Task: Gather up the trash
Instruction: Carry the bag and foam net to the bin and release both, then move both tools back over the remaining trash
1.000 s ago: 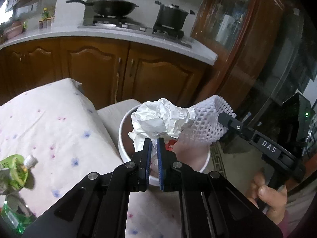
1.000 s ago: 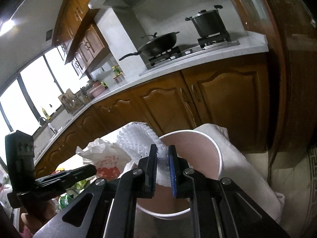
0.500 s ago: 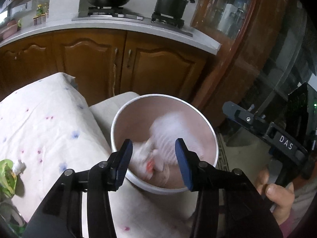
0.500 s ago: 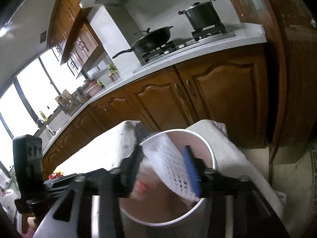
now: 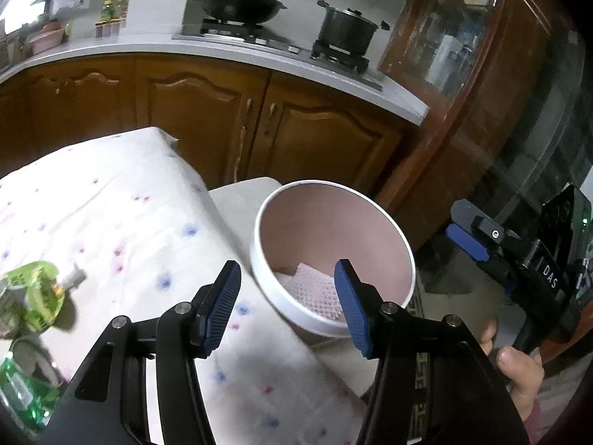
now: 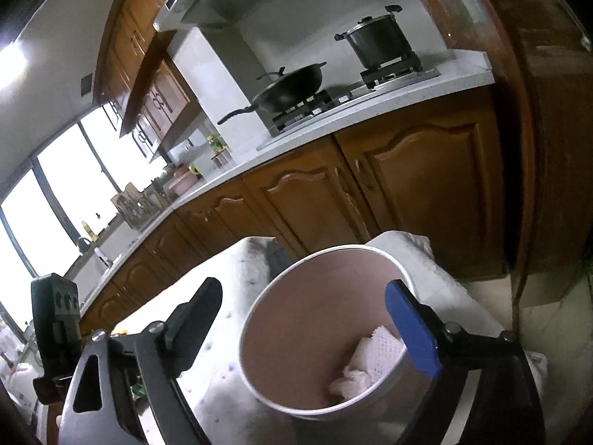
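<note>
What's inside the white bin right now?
Inside the white bin: a white foam net and crumpled white paper at the bottom. The near wall hides the rest of the floor.

Left gripper point(image 5: 287, 300) and right gripper point(image 6: 304, 319), jaws just opened, empty.

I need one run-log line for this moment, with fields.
step: drop done | left gripper: jaws just opened, empty | right gripper: jaws just opened, empty | foam net: in bin
</note>
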A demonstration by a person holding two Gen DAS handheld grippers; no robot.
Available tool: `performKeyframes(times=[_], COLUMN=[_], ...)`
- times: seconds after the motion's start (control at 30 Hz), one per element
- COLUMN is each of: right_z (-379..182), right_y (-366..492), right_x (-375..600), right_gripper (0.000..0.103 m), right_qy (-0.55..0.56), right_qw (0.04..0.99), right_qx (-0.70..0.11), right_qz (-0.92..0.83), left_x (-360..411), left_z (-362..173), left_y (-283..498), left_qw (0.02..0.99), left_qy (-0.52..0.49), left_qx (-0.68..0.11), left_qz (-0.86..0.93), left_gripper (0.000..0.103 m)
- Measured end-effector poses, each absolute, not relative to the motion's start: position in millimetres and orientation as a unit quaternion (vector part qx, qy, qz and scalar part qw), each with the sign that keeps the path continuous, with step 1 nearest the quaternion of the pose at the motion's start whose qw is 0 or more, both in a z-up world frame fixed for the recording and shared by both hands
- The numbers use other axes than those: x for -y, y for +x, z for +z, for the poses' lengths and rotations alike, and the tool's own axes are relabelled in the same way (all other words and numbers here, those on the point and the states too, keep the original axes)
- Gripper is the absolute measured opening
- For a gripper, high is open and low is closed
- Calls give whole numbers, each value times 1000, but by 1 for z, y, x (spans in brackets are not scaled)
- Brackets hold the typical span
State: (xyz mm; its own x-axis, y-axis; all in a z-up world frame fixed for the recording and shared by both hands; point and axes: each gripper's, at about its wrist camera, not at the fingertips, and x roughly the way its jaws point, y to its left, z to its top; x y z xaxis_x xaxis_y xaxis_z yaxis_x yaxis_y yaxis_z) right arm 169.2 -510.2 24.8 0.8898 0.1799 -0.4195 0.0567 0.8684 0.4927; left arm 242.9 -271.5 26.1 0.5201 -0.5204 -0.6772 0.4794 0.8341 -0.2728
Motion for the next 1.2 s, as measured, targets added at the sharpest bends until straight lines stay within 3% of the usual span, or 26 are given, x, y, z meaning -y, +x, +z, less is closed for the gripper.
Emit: performKeyframes(times=[1.2], right_z=[38], right_y=[146], right_x=[372], right_gripper=[92], right_qy=[209], right_qw=[934], right_qx=[-255], right_qz=[134], left_x=[66], left_z=[22], left_y=[150], left_qw=[908], left_qy=[-94], left_qx=[-379], left_qz=[-154], left_gripper=[63])
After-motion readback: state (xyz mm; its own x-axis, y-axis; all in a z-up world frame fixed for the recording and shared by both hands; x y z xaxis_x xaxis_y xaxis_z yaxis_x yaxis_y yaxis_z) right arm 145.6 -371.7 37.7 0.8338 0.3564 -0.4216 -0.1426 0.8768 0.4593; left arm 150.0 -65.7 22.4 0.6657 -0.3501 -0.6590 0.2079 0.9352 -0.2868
